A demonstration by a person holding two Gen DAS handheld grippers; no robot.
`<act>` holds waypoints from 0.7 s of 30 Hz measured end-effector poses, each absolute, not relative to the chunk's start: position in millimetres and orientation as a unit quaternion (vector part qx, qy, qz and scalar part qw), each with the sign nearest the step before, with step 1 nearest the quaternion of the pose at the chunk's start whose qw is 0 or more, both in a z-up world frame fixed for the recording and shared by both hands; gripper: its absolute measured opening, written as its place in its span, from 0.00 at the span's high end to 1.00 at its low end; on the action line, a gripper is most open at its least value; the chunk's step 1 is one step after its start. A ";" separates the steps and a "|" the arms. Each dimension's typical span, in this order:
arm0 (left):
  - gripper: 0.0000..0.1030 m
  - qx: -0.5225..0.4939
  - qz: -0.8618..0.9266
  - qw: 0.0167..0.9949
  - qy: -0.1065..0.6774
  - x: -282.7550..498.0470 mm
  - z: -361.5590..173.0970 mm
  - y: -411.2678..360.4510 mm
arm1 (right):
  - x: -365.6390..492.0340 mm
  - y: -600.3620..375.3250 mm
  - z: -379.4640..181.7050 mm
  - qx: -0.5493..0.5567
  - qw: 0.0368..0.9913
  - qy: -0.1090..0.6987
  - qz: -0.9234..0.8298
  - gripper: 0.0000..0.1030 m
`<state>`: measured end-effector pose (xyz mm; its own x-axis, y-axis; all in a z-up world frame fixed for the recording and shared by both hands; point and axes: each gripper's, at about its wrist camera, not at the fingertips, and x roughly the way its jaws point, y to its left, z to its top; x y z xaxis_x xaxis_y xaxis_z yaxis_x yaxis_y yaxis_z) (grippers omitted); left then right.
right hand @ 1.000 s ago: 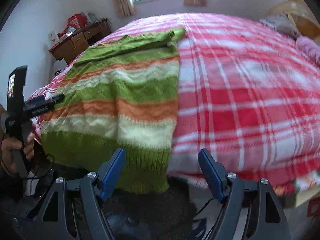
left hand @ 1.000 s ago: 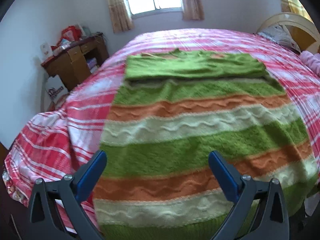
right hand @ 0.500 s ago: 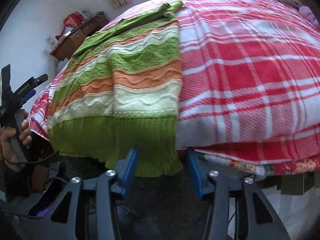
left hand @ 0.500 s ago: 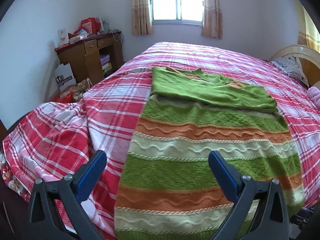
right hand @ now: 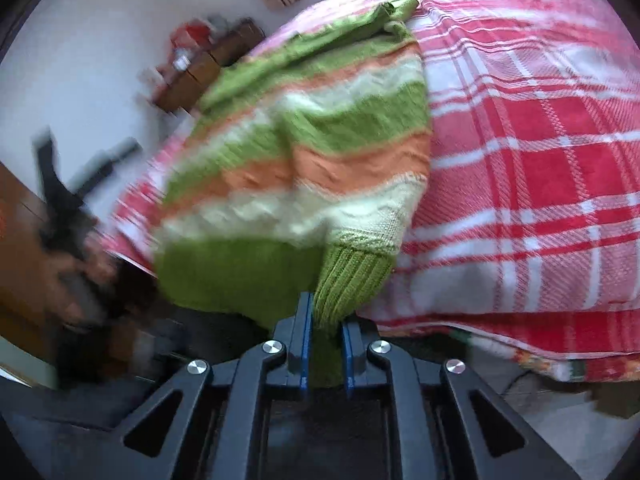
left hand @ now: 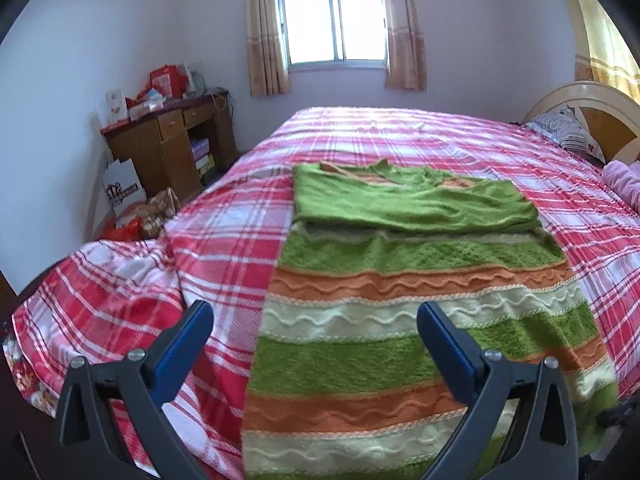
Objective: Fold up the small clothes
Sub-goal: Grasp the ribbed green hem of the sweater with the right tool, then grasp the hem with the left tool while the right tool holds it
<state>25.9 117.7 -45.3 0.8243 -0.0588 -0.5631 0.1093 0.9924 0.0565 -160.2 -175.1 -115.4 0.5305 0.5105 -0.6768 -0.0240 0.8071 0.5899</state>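
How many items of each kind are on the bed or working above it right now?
Striped knitted sweater: 1
Red plaid bedspread: 1
Pillows near the headboard: 2
Grippers, left gripper and right gripper: 2
Total: 6

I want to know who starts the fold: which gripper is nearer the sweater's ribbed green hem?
Right. The right gripper is shut on the sweater's ribbed hem at its corner; the left gripper hangs open above the sweater's striped body, gripping nothing.
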 end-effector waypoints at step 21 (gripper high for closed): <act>0.00 0.009 -0.073 0.947 0.313 37.6 -37.4 207.3 | 14.4 -241.4 -104.3 0.406 0.818 0.400 0.079 0.89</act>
<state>37.6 207.3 -37.4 0.7934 -0.1336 -0.5939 0.1447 0.9891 -0.0292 14.4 -241.4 -104.3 0.6674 0.4538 -0.5905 0.1963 0.6577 0.7273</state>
